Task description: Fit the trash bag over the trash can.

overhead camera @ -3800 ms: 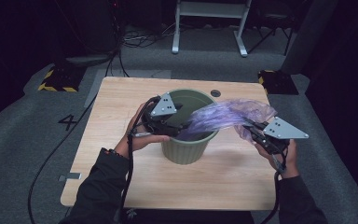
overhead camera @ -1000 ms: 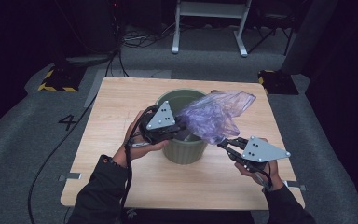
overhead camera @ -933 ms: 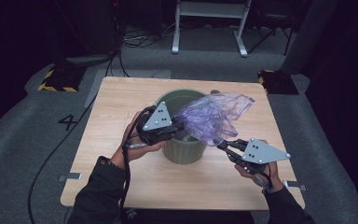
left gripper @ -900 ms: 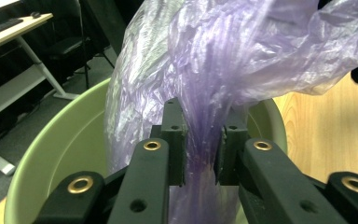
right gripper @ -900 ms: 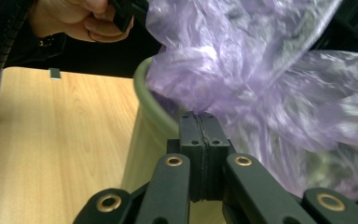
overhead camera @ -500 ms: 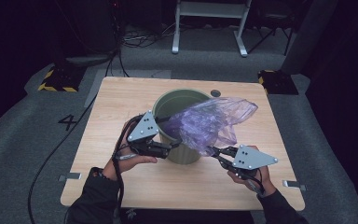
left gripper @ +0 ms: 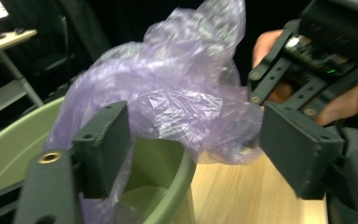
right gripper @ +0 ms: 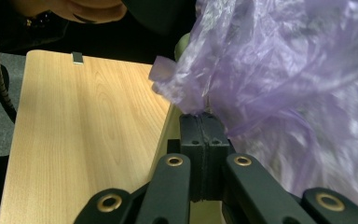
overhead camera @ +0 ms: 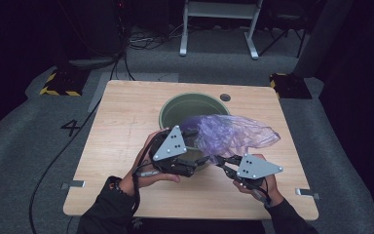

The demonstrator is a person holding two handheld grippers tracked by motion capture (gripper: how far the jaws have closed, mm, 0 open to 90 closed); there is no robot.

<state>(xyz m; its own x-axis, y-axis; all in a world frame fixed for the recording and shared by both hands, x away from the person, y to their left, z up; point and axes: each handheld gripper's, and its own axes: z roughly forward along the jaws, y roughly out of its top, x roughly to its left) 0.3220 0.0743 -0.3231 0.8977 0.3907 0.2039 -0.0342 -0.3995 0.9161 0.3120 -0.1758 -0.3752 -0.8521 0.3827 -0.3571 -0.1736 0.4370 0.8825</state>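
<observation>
so the purple plastic bag is draped over the near right rim of the green bin in the middle of the bench, most of it bunched up outside the bin. right gripper has its jaws pressed together, pinching the bag's edge. left gripper has its jaws spread and has just been closing them a bit, with bag film between them but neither pad pressing on it.

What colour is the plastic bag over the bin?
Translucent purple bag, clearest in the left gripper view.
</observation>
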